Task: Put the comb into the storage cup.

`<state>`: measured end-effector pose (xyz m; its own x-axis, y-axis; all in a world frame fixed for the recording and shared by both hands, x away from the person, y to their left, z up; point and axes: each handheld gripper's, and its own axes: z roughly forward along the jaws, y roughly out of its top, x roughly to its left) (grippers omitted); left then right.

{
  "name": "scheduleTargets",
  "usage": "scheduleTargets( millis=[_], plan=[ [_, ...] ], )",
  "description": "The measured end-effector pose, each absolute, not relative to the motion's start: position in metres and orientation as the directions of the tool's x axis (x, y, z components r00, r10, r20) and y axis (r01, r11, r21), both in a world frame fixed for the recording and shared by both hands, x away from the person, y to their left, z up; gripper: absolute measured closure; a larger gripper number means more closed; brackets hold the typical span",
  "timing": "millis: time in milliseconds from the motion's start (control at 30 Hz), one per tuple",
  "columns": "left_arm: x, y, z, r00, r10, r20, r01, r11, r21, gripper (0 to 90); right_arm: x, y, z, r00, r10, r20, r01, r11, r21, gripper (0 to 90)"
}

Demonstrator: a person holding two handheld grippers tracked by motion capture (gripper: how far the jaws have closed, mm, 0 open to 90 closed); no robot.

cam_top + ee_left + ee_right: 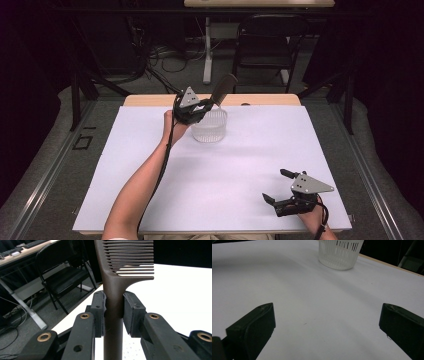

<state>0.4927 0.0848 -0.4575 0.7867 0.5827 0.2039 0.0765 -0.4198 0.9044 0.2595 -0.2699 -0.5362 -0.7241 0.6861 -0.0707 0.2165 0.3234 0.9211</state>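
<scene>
A dark brown comb (pixel 223 89) sticks up and to the right from my left gripper (pixel 202 106), which is shut on its handle just above a white slotted basket (pixel 210 127) at the back of the table. In the left gripper view both pads clamp the comb (pixel 113 297) handle below its teeth, midway at the left gripper (pixel 113 312). My right gripper (pixel 278 186) rests near the front right of the white table sheet (pixel 225 170), jaws spread wide with nothing between them. The right gripper view looks across the sheet at the basket (pixel 340 253), with the right gripper (pixel 327 325) open.
A black folding chair (pixel 267 42) and a white table leg (pixel 207 50) stand on the floor beyond the table. Cables lie on the floor at back left. The wooden table edge (pixel 150 100) shows behind the white sheet.
</scene>
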Motion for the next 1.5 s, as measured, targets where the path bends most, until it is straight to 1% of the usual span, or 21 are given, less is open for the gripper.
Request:
scheduleTargets(
  millis=[933, 1500],
  plan=[
    [0.499, 0.077, -0.473, 0.816, 0.531, 0.229, 0.102, -0.523, 0.846, 72.2, 0.259, -0.27, -0.536, -0.724, 0.686, -0.069, 0.217, 0.322, 0.921, 0.1],
    [0.501, 0.071, -0.481, 0.83, 0.517, 0.21, 0.141, -0.559, 0.817, 72.0, 0.259, -0.27, -0.536, -0.725, 0.685, -0.069, 0.217, 0.323, 0.921, 0.1]
  ],
)
